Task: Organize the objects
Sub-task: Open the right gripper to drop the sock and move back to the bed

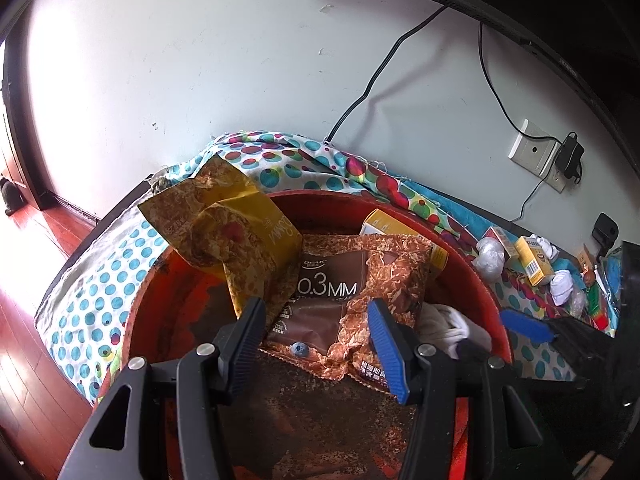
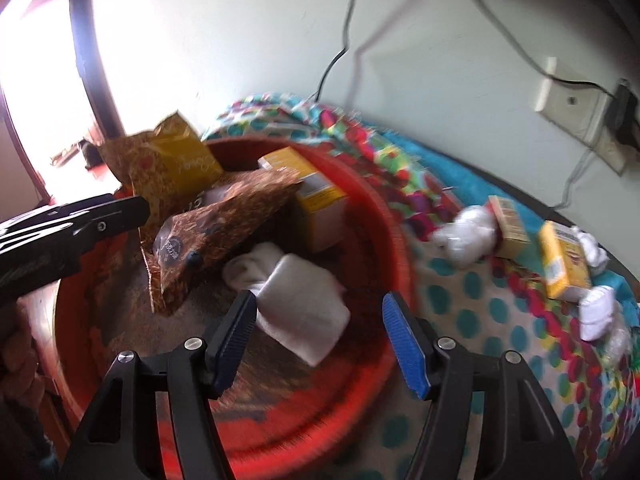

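- Red, round plastic basin [image 2: 384,216] sits on a polka-dot cloth [image 2: 472,304] spread over the counter, and most of the sorted things already lie inside it.
- At the far left of the basin, a yellow crinkled foil snack bag [image 1: 240,232] leans up against the rim.
- Beside it, a brown foil snack pouch with white lettering [image 1: 352,292] lies flat; the left gripper [image 1: 316,344] hovers just above its near edge with its jaws apart and nothing pressed between them.
- Next comes a folded white cloth bundle [image 2: 296,308] lying on the basin floor, just ahead of the right gripper [image 2: 320,340]; that gripper's jaws stand wide apart, not touching it.
- Behind the bundle, a yellow cardboard box [image 2: 316,196] stands against the far wall of the basin.
- Outside the basin, to the right on the cloth, wait a crumpled white plastic wad [image 2: 464,236], a small tan carton [image 2: 508,228], a yellow carton [image 2: 564,260] and another white bundle [image 2: 596,312].
- By my judgement these leftovers are next: they lie right of and beyond the right gripper, which is clearly the nearer one. The yellow carton's long axis runs away from the camera, so jaws across its narrow sides should suit.
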`<act>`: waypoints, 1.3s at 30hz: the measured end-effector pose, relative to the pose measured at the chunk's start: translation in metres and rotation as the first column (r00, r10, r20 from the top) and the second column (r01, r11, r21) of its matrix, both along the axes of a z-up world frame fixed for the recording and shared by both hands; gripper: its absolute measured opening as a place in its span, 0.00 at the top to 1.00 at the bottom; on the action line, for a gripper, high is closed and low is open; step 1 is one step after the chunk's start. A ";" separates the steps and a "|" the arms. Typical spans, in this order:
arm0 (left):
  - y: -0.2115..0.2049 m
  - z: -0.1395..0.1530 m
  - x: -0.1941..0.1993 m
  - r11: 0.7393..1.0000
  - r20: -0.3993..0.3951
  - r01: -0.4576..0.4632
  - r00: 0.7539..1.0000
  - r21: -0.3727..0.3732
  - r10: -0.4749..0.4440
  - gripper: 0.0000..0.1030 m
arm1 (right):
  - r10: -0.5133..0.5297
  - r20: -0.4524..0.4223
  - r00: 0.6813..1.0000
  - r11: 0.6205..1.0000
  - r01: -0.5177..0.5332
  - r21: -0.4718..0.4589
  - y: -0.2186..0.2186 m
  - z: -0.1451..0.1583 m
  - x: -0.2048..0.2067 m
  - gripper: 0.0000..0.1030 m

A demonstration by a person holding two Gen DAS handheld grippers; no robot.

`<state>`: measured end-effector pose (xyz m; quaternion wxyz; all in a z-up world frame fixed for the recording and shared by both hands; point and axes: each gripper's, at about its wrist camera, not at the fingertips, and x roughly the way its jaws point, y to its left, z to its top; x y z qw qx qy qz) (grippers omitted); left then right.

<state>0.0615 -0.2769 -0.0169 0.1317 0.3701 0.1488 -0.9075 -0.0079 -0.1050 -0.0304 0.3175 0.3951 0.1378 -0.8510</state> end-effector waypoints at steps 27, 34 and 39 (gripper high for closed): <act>0.054 -0.007 -0.013 0.990 0.032 0.131 0.991 -0.049 -0.130 0.45 | -0.535 -0.054 0.843 0.840 0.538 0.077 0.278 -0.033 -0.123 0.38; 0.066 -0.014 -0.017 0.984 0.061 0.167 0.985 -0.058 -0.164 0.45 | -0.514 -0.053 0.856 0.850 0.517 0.105 0.271 -0.047 -0.141 0.40; 0.078 -0.015 -0.018 0.979 0.058 0.199 0.979 -0.039 -0.197 0.45 | -0.499 -0.023 0.867 0.863 0.499 0.081 0.273 -0.054 -0.144 0.65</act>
